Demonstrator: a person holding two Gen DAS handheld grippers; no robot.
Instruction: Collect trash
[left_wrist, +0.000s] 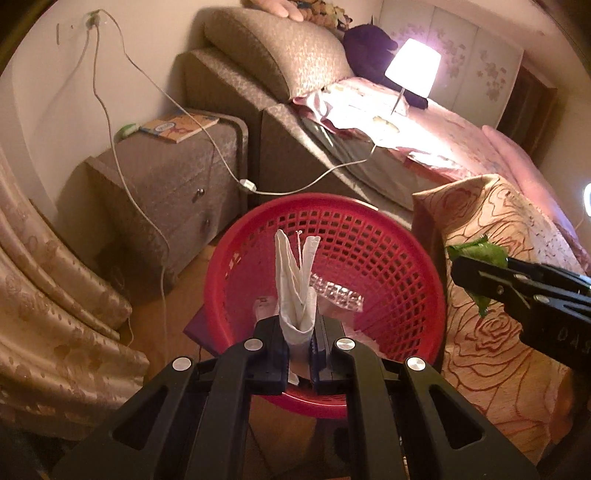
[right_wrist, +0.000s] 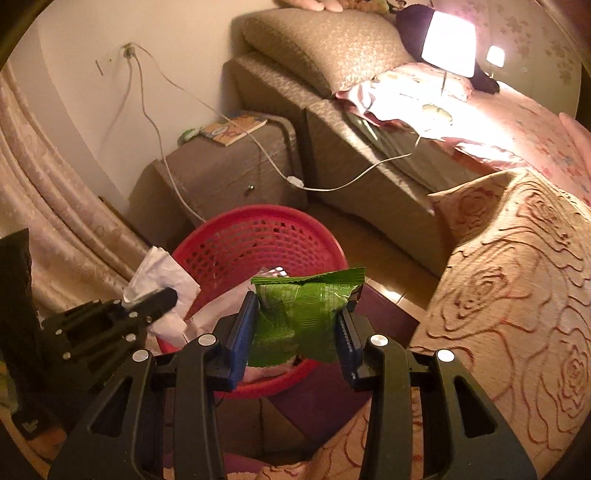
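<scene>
A red mesh trash basket stands on the floor beside the bed; it also shows in the right wrist view. My left gripper is shut on a crumpled white tissue and holds it over the basket's near side. A blister pack lies inside the basket. My right gripper is shut on a green snack wrapper, held over the basket's near rim. The right gripper with the wrapper shows at the right of the left wrist view. The left gripper with the tissue shows at the left of the right wrist view.
A brown nightstand with a book stands left of the bed. A white cable hangs from the wall socket across it. A lit lamp stands on the bed. A rose-patterned blanket lies to the right, curtains to the left.
</scene>
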